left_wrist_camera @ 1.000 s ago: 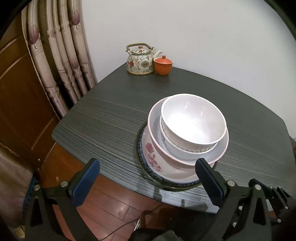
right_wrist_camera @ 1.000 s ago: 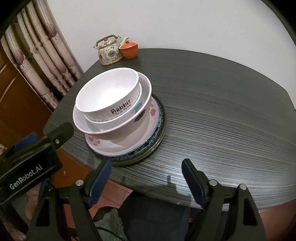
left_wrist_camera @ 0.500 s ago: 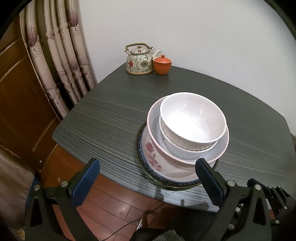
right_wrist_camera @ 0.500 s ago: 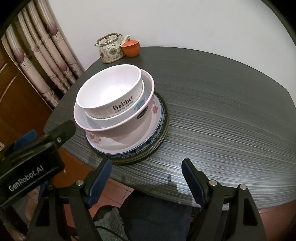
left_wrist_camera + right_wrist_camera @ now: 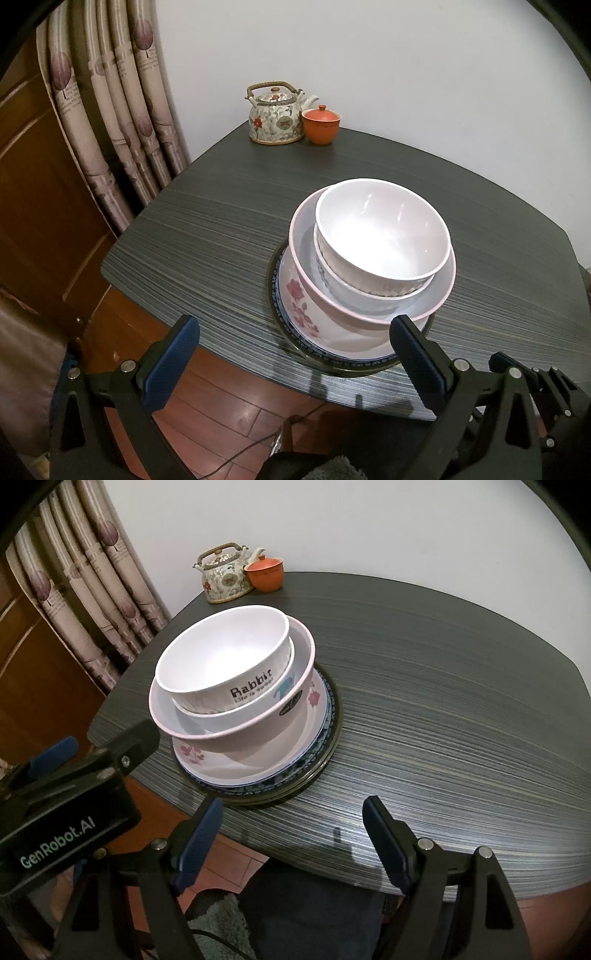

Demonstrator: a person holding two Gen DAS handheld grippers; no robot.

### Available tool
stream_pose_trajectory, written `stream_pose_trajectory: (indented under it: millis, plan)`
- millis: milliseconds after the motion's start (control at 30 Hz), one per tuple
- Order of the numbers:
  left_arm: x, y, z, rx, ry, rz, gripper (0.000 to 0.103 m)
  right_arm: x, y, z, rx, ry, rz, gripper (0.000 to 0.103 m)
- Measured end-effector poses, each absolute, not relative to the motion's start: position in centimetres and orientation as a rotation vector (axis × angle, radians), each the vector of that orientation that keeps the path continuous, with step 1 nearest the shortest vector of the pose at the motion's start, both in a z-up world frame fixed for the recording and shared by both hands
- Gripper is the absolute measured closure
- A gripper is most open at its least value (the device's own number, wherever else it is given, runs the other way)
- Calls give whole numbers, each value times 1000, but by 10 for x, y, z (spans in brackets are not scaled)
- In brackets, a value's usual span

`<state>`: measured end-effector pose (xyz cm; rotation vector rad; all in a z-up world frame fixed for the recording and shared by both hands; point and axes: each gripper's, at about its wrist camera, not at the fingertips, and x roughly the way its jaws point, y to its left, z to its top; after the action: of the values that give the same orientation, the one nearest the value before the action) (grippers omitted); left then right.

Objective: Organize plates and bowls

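One stack of dishes stands near the front edge of the dark table. On top sits a white "Rabbit" bowl, nested in another white bowl, inside a wide pink-rimmed bowl. Under them lie a flowered plate, a blue-patterned plate and a dark-rimmed plate. My left gripper hangs open just in front of the stack, holding nothing. My right gripper is open too, off the table's front edge, with the left gripper's body at its left.
A flowered teapot and an orange lidded cup stand at the table's far corner by the wall. Curtains and a wooden door are at the left. Wooden floor lies below the table's front edge.
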<state>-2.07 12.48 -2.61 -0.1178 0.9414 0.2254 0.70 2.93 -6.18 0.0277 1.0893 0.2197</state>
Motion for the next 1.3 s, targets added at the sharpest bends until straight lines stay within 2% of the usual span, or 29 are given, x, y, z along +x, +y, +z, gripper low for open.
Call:
stream_pose_trajectory:
  millis: [1300]
  plan:
    - [-17, 133, -31, -132, 961, 206, 1, 8, 32, -65, 26, 1107, 240, 23]
